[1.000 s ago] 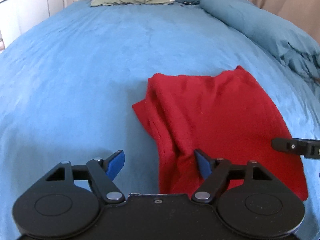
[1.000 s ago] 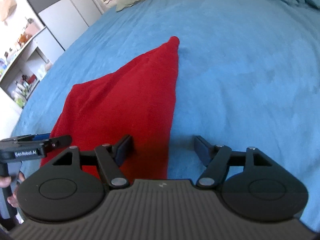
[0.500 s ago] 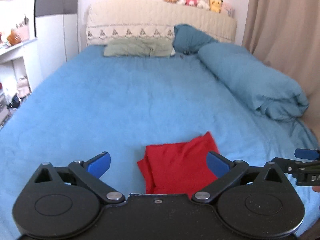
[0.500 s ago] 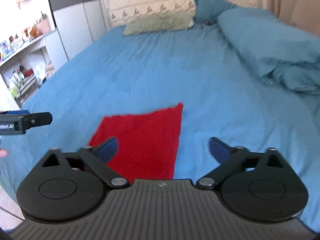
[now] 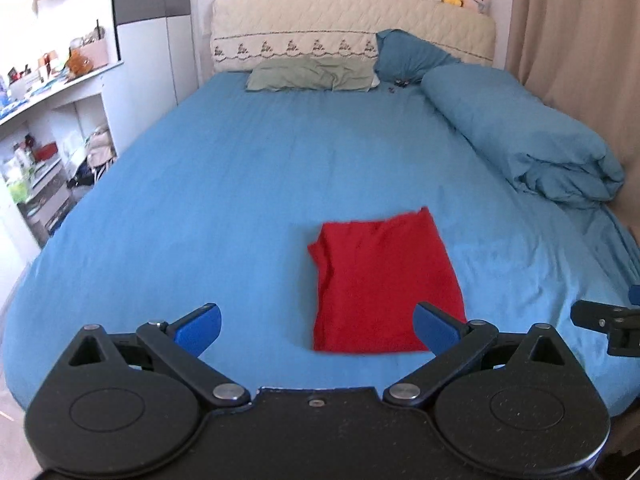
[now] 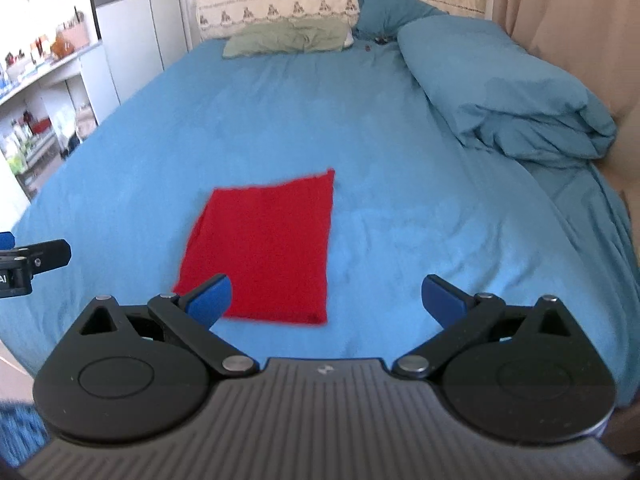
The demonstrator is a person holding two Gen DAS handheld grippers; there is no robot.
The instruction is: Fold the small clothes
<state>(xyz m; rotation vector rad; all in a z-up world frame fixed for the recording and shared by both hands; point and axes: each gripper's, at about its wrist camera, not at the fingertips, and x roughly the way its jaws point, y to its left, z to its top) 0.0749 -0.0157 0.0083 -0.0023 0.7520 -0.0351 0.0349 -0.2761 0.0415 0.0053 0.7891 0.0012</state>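
Observation:
A small red garment (image 5: 382,280) lies folded into a rough rectangle on the blue bed sheet (image 5: 240,200), near the foot of the bed. It also shows in the right wrist view (image 6: 268,244). My left gripper (image 5: 317,326) is open and empty, held back above the bed's near edge, left of the garment. My right gripper (image 6: 326,298) is open and empty, held back above the near edge, with the garment's right edge between its fingers in view. Each gripper's tip shows at the edge of the other's view.
A rolled blue duvet (image 5: 520,140) lies along the right side. A green pillow (image 5: 308,76) and a blue pillow (image 5: 408,56) sit at the headboard. White shelves (image 5: 48,140) stand left of the bed, a curtain (image 5: 568,40) on the right.
Both grippers have pulled back and up from the red garment, which was close under them and now lies flat farther off. Both have opened wider.

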